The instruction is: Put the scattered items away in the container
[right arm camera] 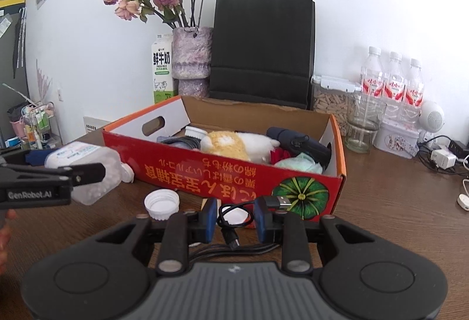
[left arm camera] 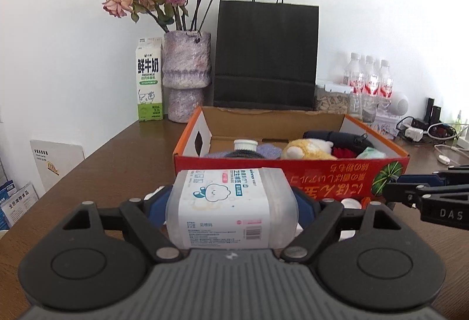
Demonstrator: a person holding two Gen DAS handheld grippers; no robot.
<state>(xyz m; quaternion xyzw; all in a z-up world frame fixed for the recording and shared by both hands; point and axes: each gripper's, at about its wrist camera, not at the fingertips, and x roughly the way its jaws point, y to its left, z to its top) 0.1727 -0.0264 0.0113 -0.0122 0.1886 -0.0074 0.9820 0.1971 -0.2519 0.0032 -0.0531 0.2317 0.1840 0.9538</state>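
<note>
Cap (right arm camera: 161,204) before red box (right arm camera: 234,173)

Milk carton (left arm camera: 149,79): large characters "鲜牛奶" with "FRESH MILK" in small print under them; same characters legible on it in the right wrist view. Right gripper (left arm camera: 390,188), on its black finger link: white letters "DAS", rest cut off. Left gripper (right arm camera: 73,170), on its side bar: "GenRobot.AI". Red cardboard box (left arm camera: 322,176): yellow East Asian script along the front wall, printed upside down, not reliably legible. Clear plastic tub (left arm camera: 231,208): white label with teal cartoon figure, Chinese print and a barcode, too small to read. Water bottles (right arm camera: 392,85): red labels, characters unreadable.
</note>
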